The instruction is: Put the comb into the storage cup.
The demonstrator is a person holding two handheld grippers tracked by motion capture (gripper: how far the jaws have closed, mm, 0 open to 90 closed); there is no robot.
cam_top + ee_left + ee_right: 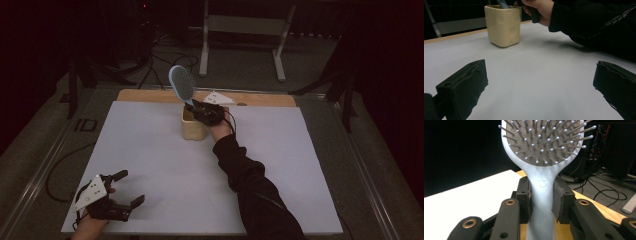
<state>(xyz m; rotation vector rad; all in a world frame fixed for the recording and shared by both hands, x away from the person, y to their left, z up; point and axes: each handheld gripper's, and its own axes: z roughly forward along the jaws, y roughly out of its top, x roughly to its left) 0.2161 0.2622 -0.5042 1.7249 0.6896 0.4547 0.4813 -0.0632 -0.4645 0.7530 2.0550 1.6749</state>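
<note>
Two grippers are working at my table, and the nearer one, my left gripper (123,195), is resting at the near left corner of the white table (150,165) with its jaws standing wide apart and nothing between them. In the left gripper view those two black jaws are framing bare white surface, and beyond them the cream cup (502,25) is standing upright. Farther out, near the middle of the table's far side, my right gripper (202,111) is clamping its pads onto the handle of the pale blue hairbrush (182,85), just beside and above the cup (192,126). The brush is tilting up and away from me, its head rising above the cup and its handle's lower end going down into the cup. In the right gripper view the pads are pressing both sides of the hairbrush (541,182), its bristles facing the camera. Behind the table, cables (165,60) are lying on the floor.
</note>
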